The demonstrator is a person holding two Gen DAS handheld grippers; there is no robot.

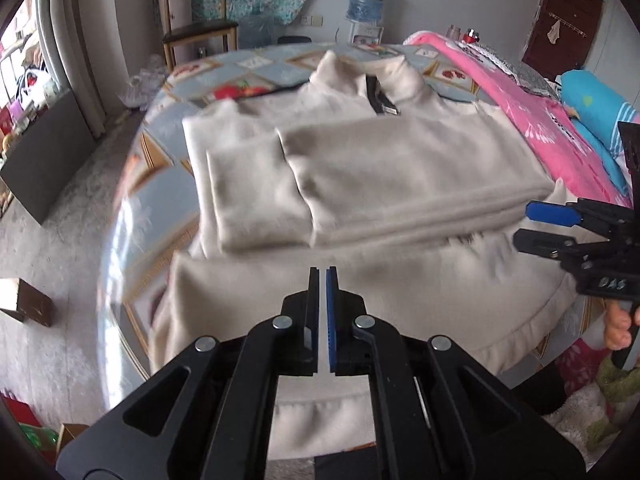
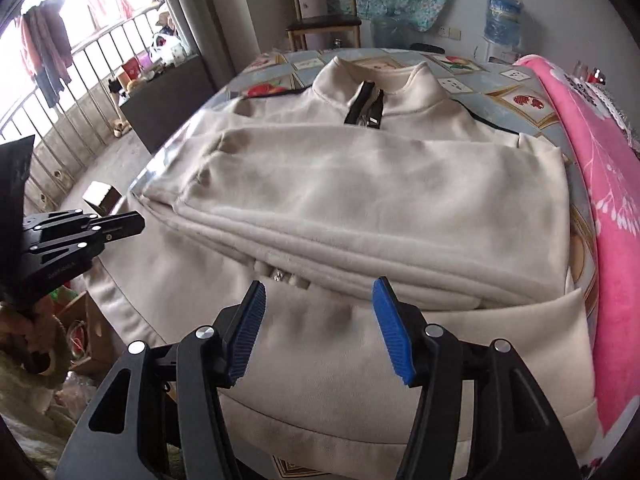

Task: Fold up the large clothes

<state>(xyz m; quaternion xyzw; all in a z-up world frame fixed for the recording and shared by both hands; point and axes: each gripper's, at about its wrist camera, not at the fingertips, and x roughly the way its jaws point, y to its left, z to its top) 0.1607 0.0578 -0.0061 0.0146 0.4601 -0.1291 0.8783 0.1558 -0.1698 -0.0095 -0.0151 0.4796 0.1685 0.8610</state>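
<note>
A cream fleece jacket with a dark zipper at the collar lies on the table, both sleeves folded across its chest; it also shows in the right wrist view. Its hem hangs toward me over the table edge. My left gripper is shut and empty, hovering just above the lower hem. It appears at the left of the right wrist view. My right gripper is open and empty above the lower front of the jacket. It shows at the right of the left wrist view.
The table has a patterned cloth under glass. A pink blanket lies along its right side. A wooden chair and a water dispenser stand behind. Boxes sit on the floor at left.
</note>
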